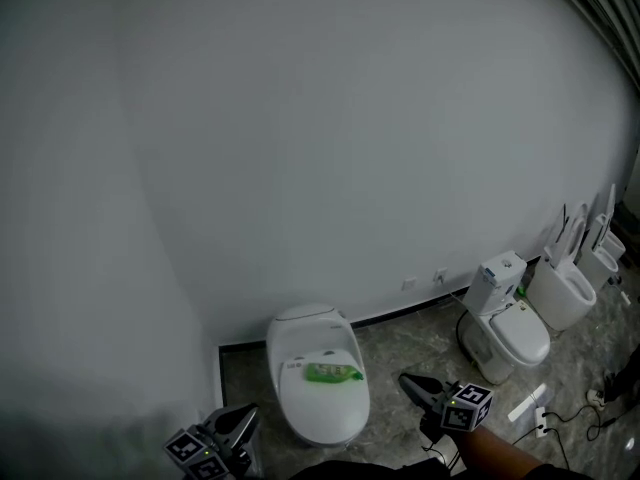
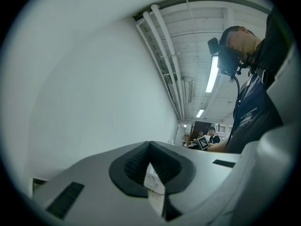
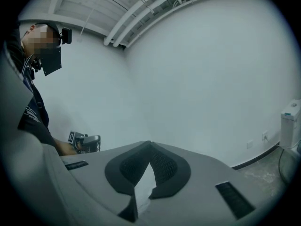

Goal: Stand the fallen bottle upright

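A green bottle [image 1: 333, 372] lies on its side on the closed lid of a white toilet [image 1: 318, 408] against the wall. In the head view my left gripper [image 1: 247, 416] is low at the left of that toilet. My right gripper [image 1: 407, 380] is to the toilet's right, and both stay apart from the bottle. Each gripper's jaws are pressed together with nothing between them. The left gripper view shows its shut jaws before a bare wall, with the right gripper [image 2: 203, 143] far off. In the right gripper view the left gripper [image 3: 87, 141] is small at the left. Neither gripper view shows the bottle.
A second toilet [image 1: 512, 333] with a tank stands at the right, and two more [image 1: 570, 286] with raised lids are further right. A white power strip and cables [image 1: 533, 406] lie on the marbled floor. A plain white wall fills the upper view.
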Demonstrator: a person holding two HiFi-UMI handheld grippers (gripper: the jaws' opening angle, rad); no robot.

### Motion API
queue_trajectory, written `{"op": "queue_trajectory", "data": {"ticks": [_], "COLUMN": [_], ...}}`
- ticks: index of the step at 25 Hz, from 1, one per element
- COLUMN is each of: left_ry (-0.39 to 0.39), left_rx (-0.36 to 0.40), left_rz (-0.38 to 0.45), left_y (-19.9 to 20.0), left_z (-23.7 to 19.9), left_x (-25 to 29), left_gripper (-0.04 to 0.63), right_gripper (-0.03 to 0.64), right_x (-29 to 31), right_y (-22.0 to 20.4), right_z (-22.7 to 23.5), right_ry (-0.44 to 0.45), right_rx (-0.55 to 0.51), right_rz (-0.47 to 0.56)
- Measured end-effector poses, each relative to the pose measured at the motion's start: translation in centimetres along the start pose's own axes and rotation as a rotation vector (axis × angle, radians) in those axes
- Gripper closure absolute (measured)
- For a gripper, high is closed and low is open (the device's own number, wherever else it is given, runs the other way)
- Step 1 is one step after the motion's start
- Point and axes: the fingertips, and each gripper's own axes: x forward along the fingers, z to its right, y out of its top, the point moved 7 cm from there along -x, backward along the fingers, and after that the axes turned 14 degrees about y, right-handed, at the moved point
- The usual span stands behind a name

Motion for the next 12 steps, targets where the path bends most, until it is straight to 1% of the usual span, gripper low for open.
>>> {"op": "queue_trajectory", "data": {"ticks": [3,6,9,12], "left_ry": [-0.006,0.010,0.042,0.103], "left_rx": [-0.007,-0.007,0.008,0.028], "left_rz": [-0.002,-0.013,-0.013,-0.011], "left_y": [-0.5,-0.8,-1.3,-1.3], "left_z": [-1.4,-2.6,-3.5,-3.6], "left_x": [0.9,2.1,4.1,6.5], "left_gripper": [0.586,0.586,0.586,0.586], "right_gripper": [0.614,0.614,0.614,0.614], "right_x": [1.4,2.7,3.7,4.4], "right_y": [-0.7,-0.7,-0.6,-0.2], "right_z": [1.2,3.6,7.1,11.5], "right_ry": [0.001,0.007,0.032,0.076], "right_rx": [0.004,0.009,0.009,0.015], "right_rz": [-0.012,-0.004,-0.005,-0.015]}}
